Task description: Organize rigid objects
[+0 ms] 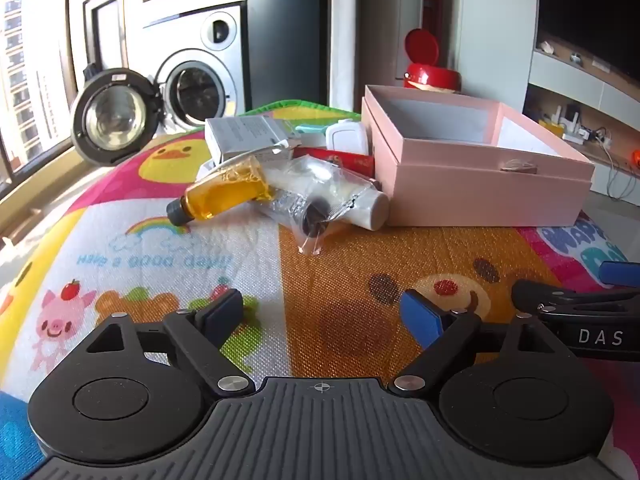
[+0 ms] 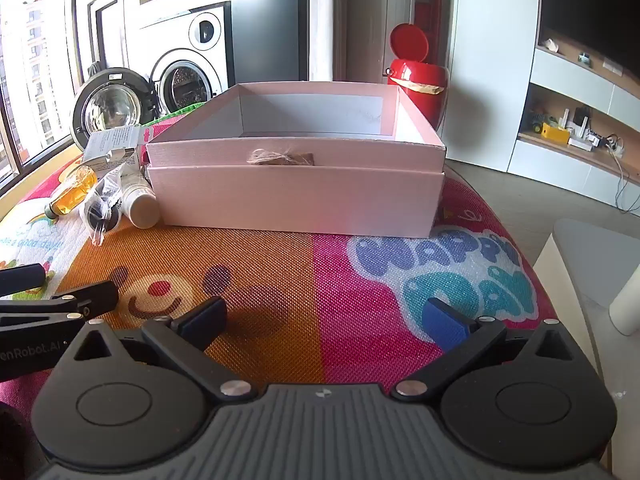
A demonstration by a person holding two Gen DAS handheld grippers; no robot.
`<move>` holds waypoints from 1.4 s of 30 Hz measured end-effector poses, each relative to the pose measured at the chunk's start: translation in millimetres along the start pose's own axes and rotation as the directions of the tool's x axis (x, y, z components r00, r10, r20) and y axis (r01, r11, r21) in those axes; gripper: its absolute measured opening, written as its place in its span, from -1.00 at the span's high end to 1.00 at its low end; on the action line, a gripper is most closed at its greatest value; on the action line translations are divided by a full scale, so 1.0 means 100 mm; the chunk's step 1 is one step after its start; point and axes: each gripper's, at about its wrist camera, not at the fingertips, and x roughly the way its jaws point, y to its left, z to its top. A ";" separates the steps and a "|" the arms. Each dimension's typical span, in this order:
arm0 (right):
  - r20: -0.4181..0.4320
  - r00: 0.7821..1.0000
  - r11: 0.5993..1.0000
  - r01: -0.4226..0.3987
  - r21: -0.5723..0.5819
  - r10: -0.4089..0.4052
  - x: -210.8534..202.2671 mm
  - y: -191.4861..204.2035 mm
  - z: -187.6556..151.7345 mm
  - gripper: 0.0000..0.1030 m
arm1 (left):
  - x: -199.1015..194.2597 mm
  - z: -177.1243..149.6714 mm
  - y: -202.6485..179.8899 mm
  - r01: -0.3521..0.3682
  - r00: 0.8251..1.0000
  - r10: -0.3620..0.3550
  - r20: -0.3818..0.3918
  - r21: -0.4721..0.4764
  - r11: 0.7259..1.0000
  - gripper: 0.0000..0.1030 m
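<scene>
An open pink box (image 1: 480, 184) stands on a colourful play mat (image 1: 320, 300); it also shows in the right wrist view (image 2: 296, 196) and looks empty inside. To its left lies a pile: an amber bottle (image 1: 218, 196), a white tube (image 1: 372, 208), a clear-wrapped dark item (image 1: 312, 212), a grey-white carton (image 1: 248, 136) and a white case (image 1: 348, 138). The amber bottle (image 2: 74, 192) and white tube (image 2: 138, 202) show at left in the right wrist view. My left gripper (image 1: 322, 314) is open and empty, short of the pile. My right gripper (image 2: 324, 318) is open and empty, in front of the box.
A red bin (image 2: 416, 80) with its lid up stands behind the box. A washing machine (image 1: 200, 80) with its door open is at the back left. A shelf unit (image 2: 580, 132) with cables is at right. The mat's right edge drops off near a white object (image 2: 628, 300).
</scene>
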 end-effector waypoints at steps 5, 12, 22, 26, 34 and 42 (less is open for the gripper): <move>0.000 1.000 1.000 0.000 0.000 0.000 0.00 0.00 0.00 -1.00 | 0.00 0.00 0.00 -0.001 1.000 0.001 0.002 0.002 1.000 -0.76; 0.000 1.000 1.000 0.000 0.000 0.000 0.00 0.00 0.00 -1.00 | 0.00 0.00 0.01 0.003 1.000 -0.003 0.001 -0.002 1.000 -0.76; 0.000 1.000 1.000 0.000 0.000 0.000 0.00 0.00 0.00 -1.00 | -0.01 -0.01 0.02 0.005 1.000 -0.005 0.001 -0.006 1.000 -0.76; 0.000 1.000 1.000 0.000 0.000 0.000 0.00 0.00 0.00 -1.00 | 0.00 -0.01 0.03 0.005 1.000 -0.005 0.001 -0.006 1.000 -0.76; 0.000 1.000 1.000 0.000 0.000 0.000 0.00 0.00 0.00 -1.00 | 0.00 -0.01 0.03 0.005 1.000 -0.005 0.001 -0.007 1.000 -0.76; 0.000 1.000 1.000 0.000 0.000 0.000 0.00 0.00 0.00 -1.00 | 0.00 -0.01 0.03 0.006 1.000 -0.006 0.001 -0.007 1.000 -0.77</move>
